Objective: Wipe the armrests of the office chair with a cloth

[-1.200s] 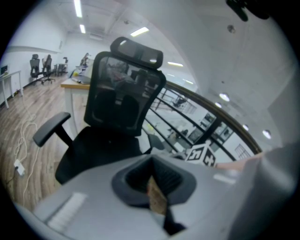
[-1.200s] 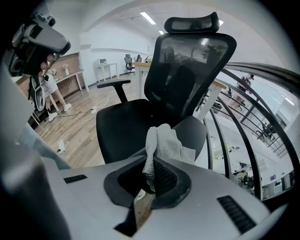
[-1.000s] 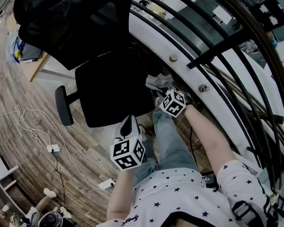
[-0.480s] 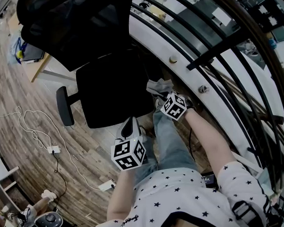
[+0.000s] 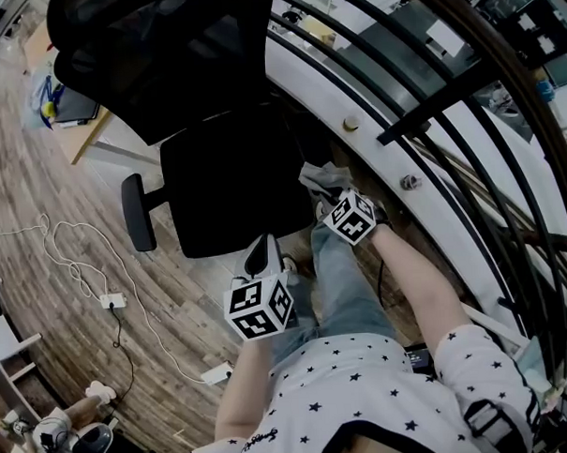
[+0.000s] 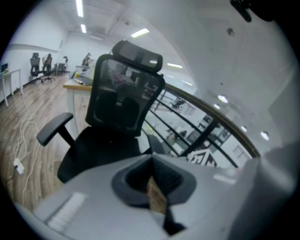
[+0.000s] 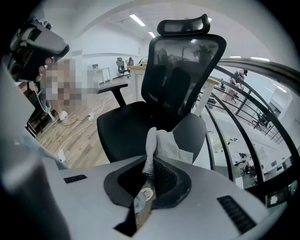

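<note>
While the right tool [image 7: 149, 180] is pinching a pale grey cloth [image 7: 161, 146] between its closed jaws, the cloth's loose end is sticking up ahead of it, just in front of the black office chair [image 7: 140, 126] and its nearer armrest [image 7: 194, 129]; whether the cloth is touching that armrest I cannot tell. To the left of that tool and farther back, the left tool [image 6: 152, 183] is holding its jaws together on nothing and pointing toward the chair's seat, with the other armrest [image 6: 54, 127] lying ahead to its left. A curved black railing [image 5: 428, 107] is running along to the right of the right tool.
</note>
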### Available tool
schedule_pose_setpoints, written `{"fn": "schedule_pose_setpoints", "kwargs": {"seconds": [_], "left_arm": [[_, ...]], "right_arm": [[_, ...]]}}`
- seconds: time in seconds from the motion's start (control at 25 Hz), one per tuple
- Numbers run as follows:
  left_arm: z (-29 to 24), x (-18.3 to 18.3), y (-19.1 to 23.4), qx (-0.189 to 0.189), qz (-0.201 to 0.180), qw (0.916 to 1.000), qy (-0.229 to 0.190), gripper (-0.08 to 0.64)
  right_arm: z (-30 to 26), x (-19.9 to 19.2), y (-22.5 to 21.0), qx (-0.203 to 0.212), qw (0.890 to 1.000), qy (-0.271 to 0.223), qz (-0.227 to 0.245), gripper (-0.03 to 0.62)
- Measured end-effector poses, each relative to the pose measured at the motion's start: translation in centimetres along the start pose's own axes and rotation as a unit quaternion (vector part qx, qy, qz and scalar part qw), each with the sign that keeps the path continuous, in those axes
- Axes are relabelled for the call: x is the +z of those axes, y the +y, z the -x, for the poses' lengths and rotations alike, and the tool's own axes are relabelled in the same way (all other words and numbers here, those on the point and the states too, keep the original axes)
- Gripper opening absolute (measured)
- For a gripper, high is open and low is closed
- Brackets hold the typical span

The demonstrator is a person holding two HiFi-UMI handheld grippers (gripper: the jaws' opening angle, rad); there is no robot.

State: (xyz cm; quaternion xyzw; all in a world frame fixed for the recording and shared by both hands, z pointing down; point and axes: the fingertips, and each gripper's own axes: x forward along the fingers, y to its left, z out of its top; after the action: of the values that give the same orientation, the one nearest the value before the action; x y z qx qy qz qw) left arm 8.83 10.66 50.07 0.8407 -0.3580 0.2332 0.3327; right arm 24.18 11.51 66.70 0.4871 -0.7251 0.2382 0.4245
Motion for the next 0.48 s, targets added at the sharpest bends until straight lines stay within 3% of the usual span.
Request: {"fn": "schedule_pose_setpoints", "kwargs": {"seconds": [0.48], "left_arm": [[2.5,1.2,1.6,0.001,0.007,0.9998,-0.021,0.006]], "right_arm": [[4.5,4.6,3.3,-0.025,0.996,-0.079,-0.019,0.026]]}}
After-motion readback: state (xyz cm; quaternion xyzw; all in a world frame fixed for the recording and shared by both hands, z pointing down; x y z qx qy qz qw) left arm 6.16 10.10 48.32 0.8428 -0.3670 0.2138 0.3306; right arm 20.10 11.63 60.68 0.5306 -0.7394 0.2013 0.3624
